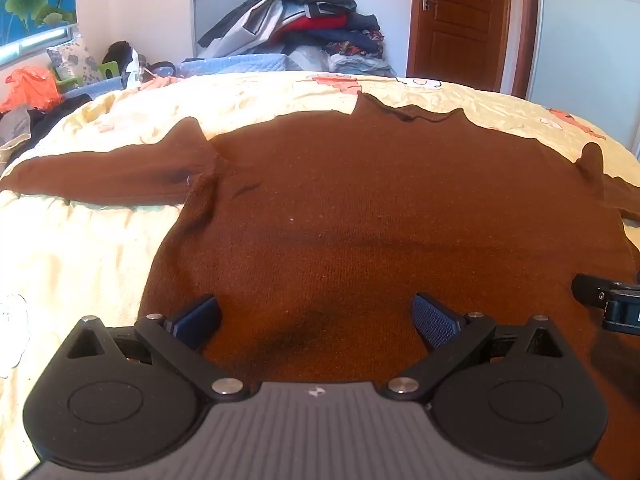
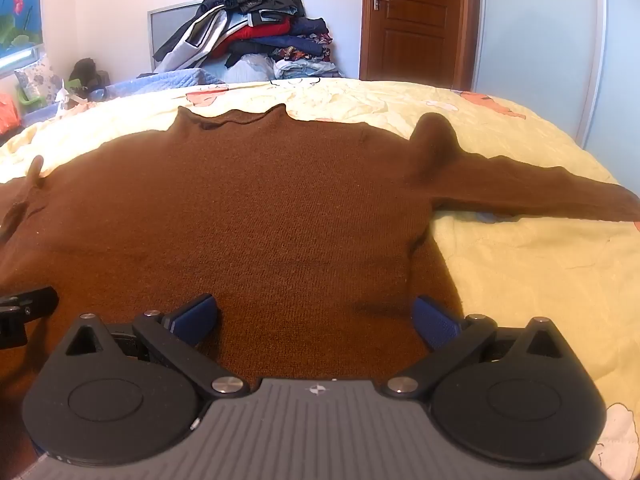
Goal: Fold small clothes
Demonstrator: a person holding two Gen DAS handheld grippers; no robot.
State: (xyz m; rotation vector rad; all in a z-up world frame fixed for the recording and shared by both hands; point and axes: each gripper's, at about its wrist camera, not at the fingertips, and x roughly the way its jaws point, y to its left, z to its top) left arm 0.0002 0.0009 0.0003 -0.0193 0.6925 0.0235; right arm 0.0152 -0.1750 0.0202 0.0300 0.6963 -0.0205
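Observation:
A brown knit sweater point(image 1: 360, 208) lies flat on the bed, collar at the far side, sleeves spread left point(image 1: 104, 176) and right point(image 2: 532, 192). It also shows in the right wrist view point(image 2: 256, 208). My left gripper point(image 1: 316, 320) is open, its blue pads point(image 1: 198, 322) over the sweater's lower left part near the hem. My right gripper point(image 2: 314, 320) is open over the lower right part near the hem. Each gripper shows at the edge of the other's view: the right one point(image 1: 608, 302), the left one point(image 2: 24, 308).
A pale yellow printed quilt point(image 2: 540, 280) covers the bed. A heap of clothes point(image 1: 304, 20) stands behind the bed against the wall. A brown door point(image 1: 456, 20) is at the back right. Clutter and an orange bag point(image 1: 30, 88) lie at far left.

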